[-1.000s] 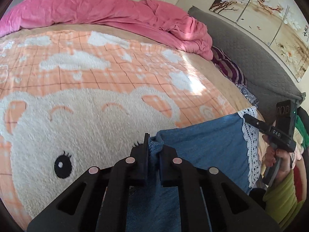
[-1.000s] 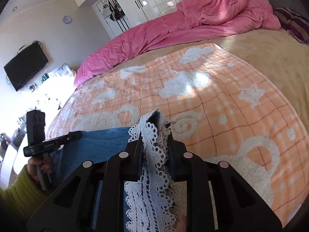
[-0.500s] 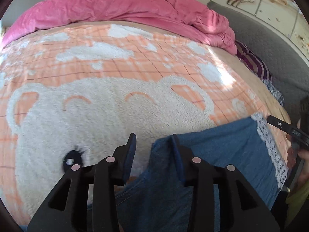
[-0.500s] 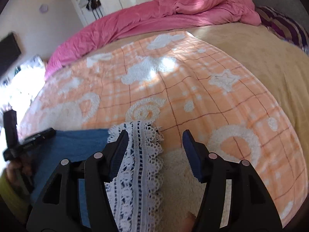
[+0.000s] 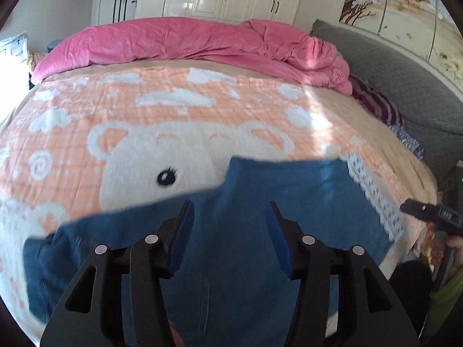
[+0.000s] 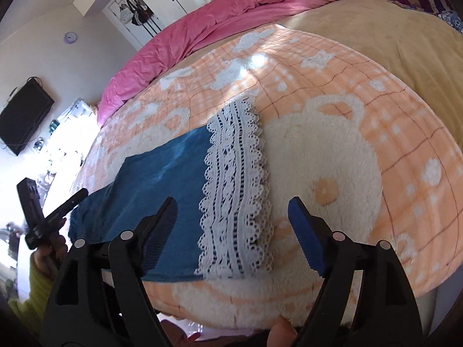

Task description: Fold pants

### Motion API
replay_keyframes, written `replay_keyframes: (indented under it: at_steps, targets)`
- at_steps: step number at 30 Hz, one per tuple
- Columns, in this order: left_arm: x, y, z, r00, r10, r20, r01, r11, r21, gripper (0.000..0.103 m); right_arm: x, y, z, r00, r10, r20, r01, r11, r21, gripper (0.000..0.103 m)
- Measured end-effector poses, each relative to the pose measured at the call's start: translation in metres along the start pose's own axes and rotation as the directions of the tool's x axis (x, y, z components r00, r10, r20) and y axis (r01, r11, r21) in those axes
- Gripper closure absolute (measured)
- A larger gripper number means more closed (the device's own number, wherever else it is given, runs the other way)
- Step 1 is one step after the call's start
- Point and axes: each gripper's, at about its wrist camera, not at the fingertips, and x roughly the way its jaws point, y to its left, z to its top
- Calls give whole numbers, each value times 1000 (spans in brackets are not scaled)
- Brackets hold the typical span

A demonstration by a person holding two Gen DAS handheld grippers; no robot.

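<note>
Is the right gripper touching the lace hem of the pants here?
Apart. In the right wrist view the right gripper is open, its fingers spread either side of the lace hem, which lies flat on the blanket, unpinched.

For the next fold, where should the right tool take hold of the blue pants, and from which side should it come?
Probably grip the white lace hem at its near corner, coming in low from the front edge of the bed. The blue pants lie flat on the bear blanket, so only an edge gives a pinch. The right tool is open just above that hem; the left tool is open too.
</note>
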Motion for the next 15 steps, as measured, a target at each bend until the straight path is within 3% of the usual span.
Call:
replay_keyframes:
  at_steps: [6,10,15]
  targets:
    - [-42,19,-8,1000,20,-12,-22,991,-132,46,2,7,-16,998,8,-62,-9,1000,-13,31]
    - [-60,20,-8,997,55,47,-49,993,-110,42,8,12,-22,996,-12,-85,12,1000,-5,31]
    - [-39,29,-38,999,33,-42,-38,991,-131,42,10,0,-28,997,-11,-81,18,996,85,31]
